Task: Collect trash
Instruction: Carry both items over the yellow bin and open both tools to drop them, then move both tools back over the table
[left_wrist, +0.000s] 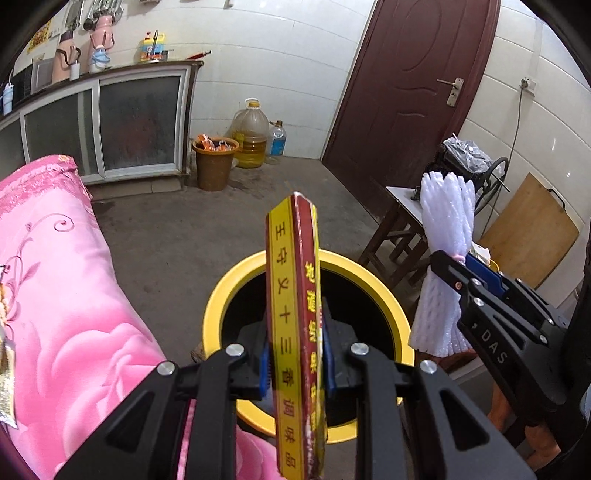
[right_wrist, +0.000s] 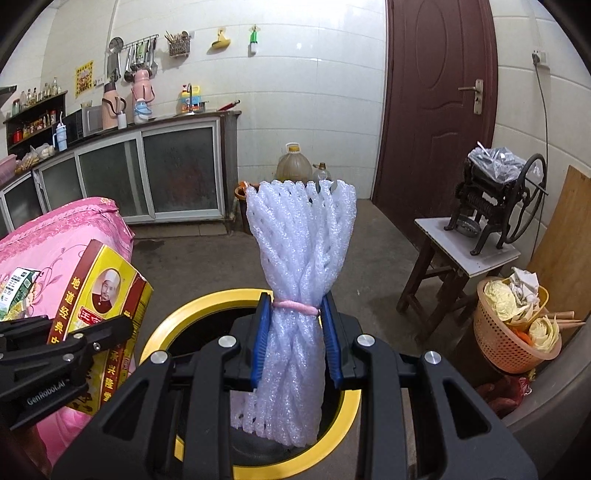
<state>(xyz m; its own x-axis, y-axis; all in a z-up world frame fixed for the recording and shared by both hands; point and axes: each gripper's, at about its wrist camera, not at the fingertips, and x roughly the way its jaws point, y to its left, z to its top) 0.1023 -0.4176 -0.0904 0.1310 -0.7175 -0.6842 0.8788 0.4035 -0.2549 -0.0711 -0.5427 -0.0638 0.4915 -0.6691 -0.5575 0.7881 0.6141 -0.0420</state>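
My left gripper (left_wrist: 297, 363) is shut on a flat yellow and red spice box (left_wrist: 293, 295), held edge-on and upright above the yellow-rimmed black bin (left_wrist: 373, 275). In the right wrist view that box (right_wrist: 99, 291) shows its printed face at the left, with the left gripper (right_wrist: 92, 341) clamped on it. My right gripper (right_wrist: 295, 343) is shut on a white foam net bundle (right_wrist: 299, 236) tied with a pink band, standing upright over the same bin (right_wrist: 192, 306). From the left wrist view the bundle (left_wrist: 447, 229) and right gripper (left_wrist: 448, 267) hang just right of the bin.
A pink quilted cover (left_wrist: 62, 280) lies at the left beside the bin. A brown bucket (left_wrist: 214, 162) of trash and an oil jug (left_wrist: 251, 133) stand by the far wall. At the right are a stool with a hand-crank machine (right_wrist: 491, 199) and an orange basket (right_wrist: 513, 332) of cabbage scraps.
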